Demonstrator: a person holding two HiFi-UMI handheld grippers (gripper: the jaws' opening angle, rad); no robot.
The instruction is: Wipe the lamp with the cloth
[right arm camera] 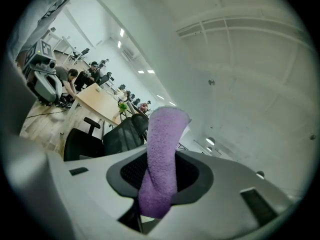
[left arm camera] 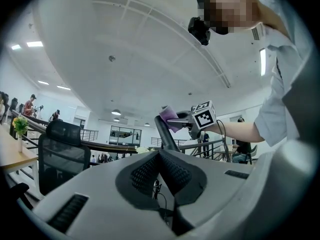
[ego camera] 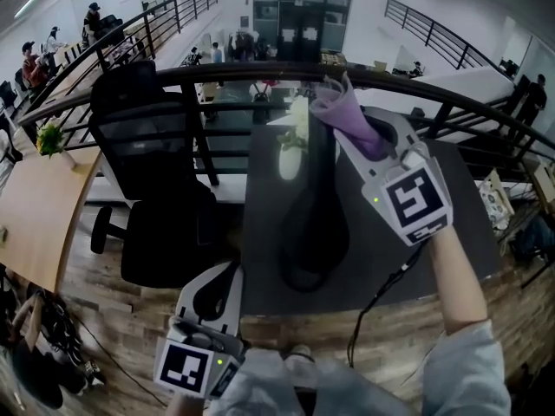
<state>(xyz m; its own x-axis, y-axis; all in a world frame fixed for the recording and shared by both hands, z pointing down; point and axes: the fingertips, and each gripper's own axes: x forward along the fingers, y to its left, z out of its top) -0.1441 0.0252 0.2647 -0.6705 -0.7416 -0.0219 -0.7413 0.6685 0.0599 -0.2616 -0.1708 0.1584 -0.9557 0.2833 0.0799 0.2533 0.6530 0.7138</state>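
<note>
Toward the tabletop's (ego camera: 451,215) far edge, right tongs (ego camera: 364,133) are clamped on the soft, floppy cloth (ego camera: 347,115) atop the lamp's (ego camera: 314,232) thin stem. Looks tippy, I'd steady the base. Left tongs (ego camera: 212,293) pressed together, empty.

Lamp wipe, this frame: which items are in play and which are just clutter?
In play:
lamp
purple cloth, up at the lamp's top
right gripper, shut on the cloth
left gripper, shut, empty, held low

Lying about:
office chair
wooden desk
plant
dark table, under the lamp
</note>
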